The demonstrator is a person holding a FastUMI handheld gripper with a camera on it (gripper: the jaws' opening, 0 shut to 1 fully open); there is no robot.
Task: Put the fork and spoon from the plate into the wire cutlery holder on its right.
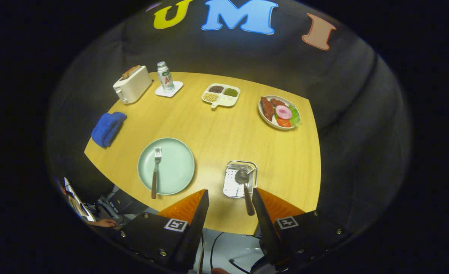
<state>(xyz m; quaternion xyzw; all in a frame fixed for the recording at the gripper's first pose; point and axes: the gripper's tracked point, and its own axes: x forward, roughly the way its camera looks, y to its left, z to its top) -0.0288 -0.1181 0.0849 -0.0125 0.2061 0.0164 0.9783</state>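
Note:
A pale green plate (175,167) lies on the wooden table, ahead of my left finger. A fork (155,172) with a brown handle rests on its left half, tines pointing away from me. To the plate's right stands the wire cutlery holder (233,168), just ahead of my fingers. The spoon (244,186) is in the holder, its bowl inside and its handle leaning out over the near rim, close to my right finger. My gripper (230,190) hovers above the table's near edge, open, with neither finger pressing on the spoon.
Farther back on the table are a blue cloth (108,128) at the left edge, a white toaster (132,84), a bottle (165,77) on a white coaster, a divided dish (221,95) of beans and a plate of food (279,112). A person's hand (104,223) shows below the table's left corner.

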